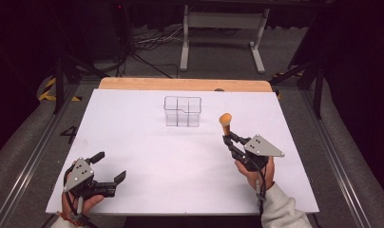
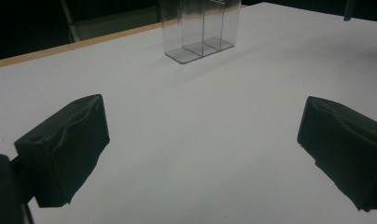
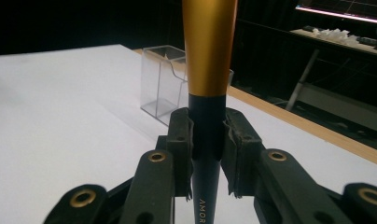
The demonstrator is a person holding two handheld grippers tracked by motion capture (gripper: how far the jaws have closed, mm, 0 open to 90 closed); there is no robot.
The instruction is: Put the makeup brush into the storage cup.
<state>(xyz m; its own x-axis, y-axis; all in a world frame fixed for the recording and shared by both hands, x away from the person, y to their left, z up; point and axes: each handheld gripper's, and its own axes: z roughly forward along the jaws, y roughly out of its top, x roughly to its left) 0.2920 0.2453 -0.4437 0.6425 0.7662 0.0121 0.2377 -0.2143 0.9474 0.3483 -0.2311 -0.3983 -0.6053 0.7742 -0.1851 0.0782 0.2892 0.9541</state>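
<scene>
So from the high view, my right gripper [image 1: 226, 136] has its jaws clamped on a makeup brush with a black handle, gold ferrule and orange-tan bristle head [image 1: 225, 121], held upright above the white tabletop [image 1: 147, 156], just right of and a bit nearer me than the clear plastic organizer box with compartments [image 1: 182, 111]. The box sits toward the far middle of the tabletop. My left gripper [image 1: 110, 167] is low at the near left corner, jaws wide apart, nothing between them. Past the far wooden edge there's a white metal table frame [image 1: 222, 28] and some cables on the floor.

Left gripper view: both black jaws spread far apart over bare tabletop, the clear box [image 2: 199, 28] straight ahead and well off.

Right gripper view gets the close-up: jaws squeezed on the brush's [image 3: 208, 60] black handle right below the gold part, with some gold lettering lower down that I can't fully read. The clear box [image 3: 163, 84] is behind it to the left.
</scene>
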